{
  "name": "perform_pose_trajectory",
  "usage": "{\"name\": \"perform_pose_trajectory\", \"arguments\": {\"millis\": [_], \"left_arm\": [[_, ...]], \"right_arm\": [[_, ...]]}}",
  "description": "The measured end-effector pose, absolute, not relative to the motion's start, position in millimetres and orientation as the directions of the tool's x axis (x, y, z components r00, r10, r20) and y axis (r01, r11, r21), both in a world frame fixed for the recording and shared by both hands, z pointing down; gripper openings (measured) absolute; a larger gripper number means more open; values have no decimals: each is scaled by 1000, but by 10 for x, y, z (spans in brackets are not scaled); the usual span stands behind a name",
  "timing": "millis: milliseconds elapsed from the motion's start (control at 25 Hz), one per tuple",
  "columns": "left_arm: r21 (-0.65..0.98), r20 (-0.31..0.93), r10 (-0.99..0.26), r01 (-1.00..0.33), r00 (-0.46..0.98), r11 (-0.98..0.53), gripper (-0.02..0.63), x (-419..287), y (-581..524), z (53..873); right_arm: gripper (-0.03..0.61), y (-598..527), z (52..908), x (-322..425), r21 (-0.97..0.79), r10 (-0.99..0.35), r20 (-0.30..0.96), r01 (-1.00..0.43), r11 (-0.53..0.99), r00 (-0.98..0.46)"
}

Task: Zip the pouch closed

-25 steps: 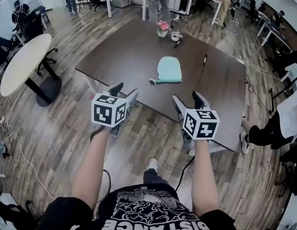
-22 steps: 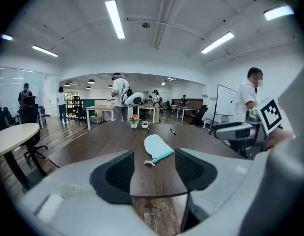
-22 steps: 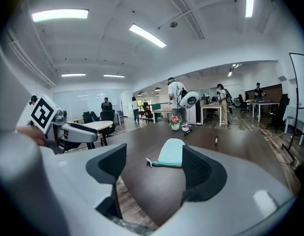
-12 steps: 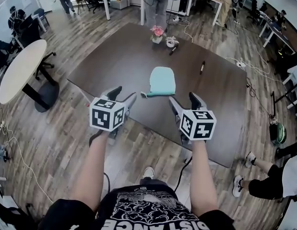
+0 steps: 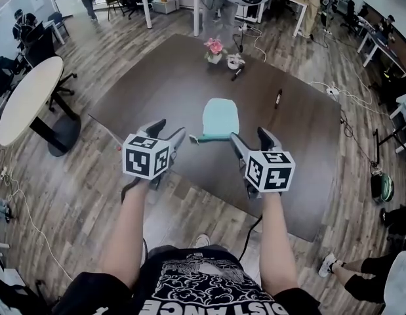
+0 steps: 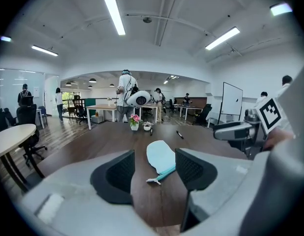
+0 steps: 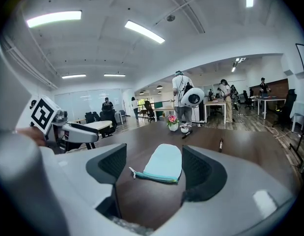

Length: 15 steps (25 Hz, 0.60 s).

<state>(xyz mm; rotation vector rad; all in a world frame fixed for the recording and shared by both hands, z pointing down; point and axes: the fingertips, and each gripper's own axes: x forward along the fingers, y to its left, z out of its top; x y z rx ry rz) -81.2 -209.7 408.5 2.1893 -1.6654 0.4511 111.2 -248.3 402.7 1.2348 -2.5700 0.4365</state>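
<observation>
A light teal pouch (image 5: pixel 220 119) lies flat on the dark brown table (image 5: pixel 170 84), its zipper edge nearest me and a white pull tab (image 5: pixel 192 139) sticking out at its left corner. The pouch (image 6: pixel 160 156) also shows in the left gripper view, and the pouch (image 7: pixel 164 163) in the right gripper view. My left gripper (image 5: pixel 167 131) hovers open at the table's near edge, left of the pouch. My right gripper (image 5: pixel 250 138) is open too, just right of the zipper end. Neither touches the pouch.
A small pot of pink flowers (image 5: pixel 214 49), a white round object (image 5: pixel 237 61) and a black marker (image 5: pixel 279 98) sit farther back on the table. A round white table (image 5: pixel 25 97) stands to the left. People and desks fill the room's far end.
I have stepped closer to the table: the pouch now lies nearer both grippers and between them. The grippers stay open, held as before.
</observation>
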Motion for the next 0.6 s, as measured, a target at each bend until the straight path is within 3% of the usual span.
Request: {"name": "perform_pose_trajectory", "arguments": {"millis": [600], "left_arm": [[89,455,-826,-940,333,-330,261,-762,-2379,4153]], "right_arm": [[342,-2628,4103,989,-177,-728,364,-811,558,-581]]}}
